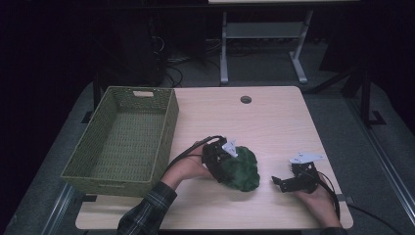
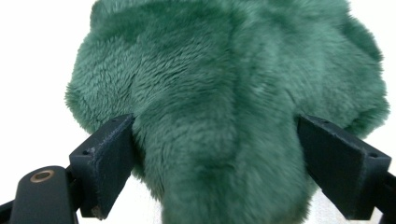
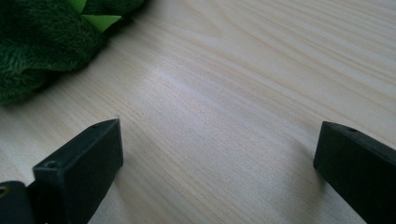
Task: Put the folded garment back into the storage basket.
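In the high view, a dark green plush toy lay on the light wooden table, to the right of the woven green basket and apart from it. The left gripper sat against the toy's left side, on the side facing the basket, with the person's left hand and a plaid sleeve trailing back toward the table's near edge. The right gripper rested low over the table to the right of the toy, clear of it, pointing toward it, with the right hand behind. A round hole in the tabletop lay beyond the toy, toward the far edge. In the left gripper view, the toy's green fur bulged between the two black jaws, which stood wide apart; the fur reached both inner faces, but whether the pads pressed on it or merely flanked it could not be told. In the right gripper view, the jaws stood spread wide with bare wood grain between them and nothing held; the toy lay at the upper left, well beyond the left jaw, with pale green spikes showing on its edge.
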